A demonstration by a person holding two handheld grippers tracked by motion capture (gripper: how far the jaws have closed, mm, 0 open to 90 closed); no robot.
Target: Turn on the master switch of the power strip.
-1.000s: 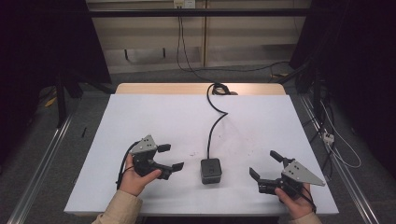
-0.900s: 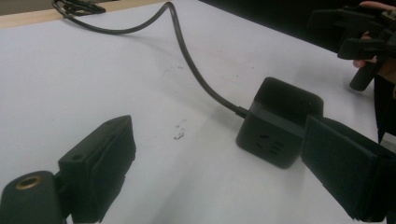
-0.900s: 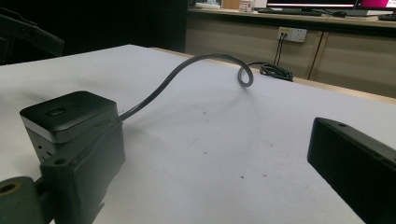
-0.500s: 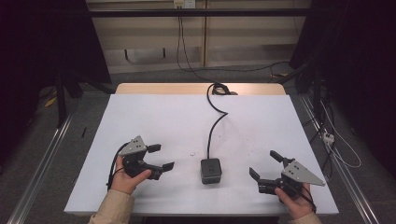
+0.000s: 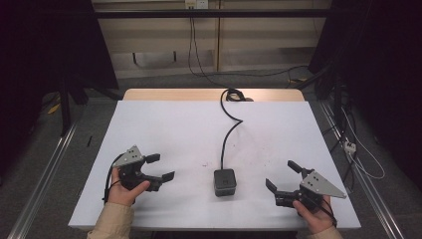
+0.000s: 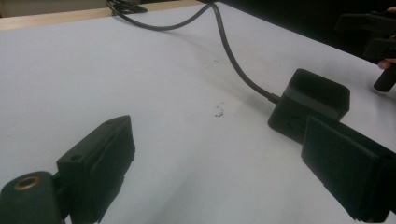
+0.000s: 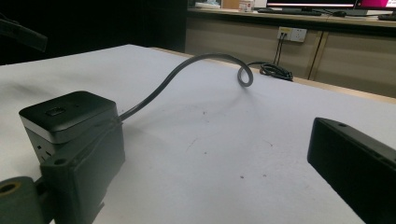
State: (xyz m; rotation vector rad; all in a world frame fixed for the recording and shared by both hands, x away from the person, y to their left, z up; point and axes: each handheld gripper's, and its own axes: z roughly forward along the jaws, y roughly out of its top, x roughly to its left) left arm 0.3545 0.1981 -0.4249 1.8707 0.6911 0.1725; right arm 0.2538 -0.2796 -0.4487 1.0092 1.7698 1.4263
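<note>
A black cube-shaped power socket (image 5: 225,181) sits on the white table (image 5: 164,124) near the front, between my two grippers. Its dark cable (image 5: 224,142) snakes to the back edge and coils there. My left gripper (image 5: 161,167) is held in a hand at the front left, open and holding nothing, pointing right toward the cube. My right gripper (image 5: 280,174) is open at the front right, pointing left. In the left gripper view the cube (image 6: 313,100) lies just beyond the right jaw. In the right gripper view the cube (image 7: 65,116) stands right behind the left jaw.
A strip of wooden tabletop (image 5: 209,94) shows behind the white surface. Loose cables lie on the floor (image 5: 348,147) to the right, and metal rails run along both sides. Wall sockets (image 7: 290,33) sit on the far cabinet.
My left gripper has moved to the left, away from the cube, still open. The right gripper and the cube have stayed put.
</note>
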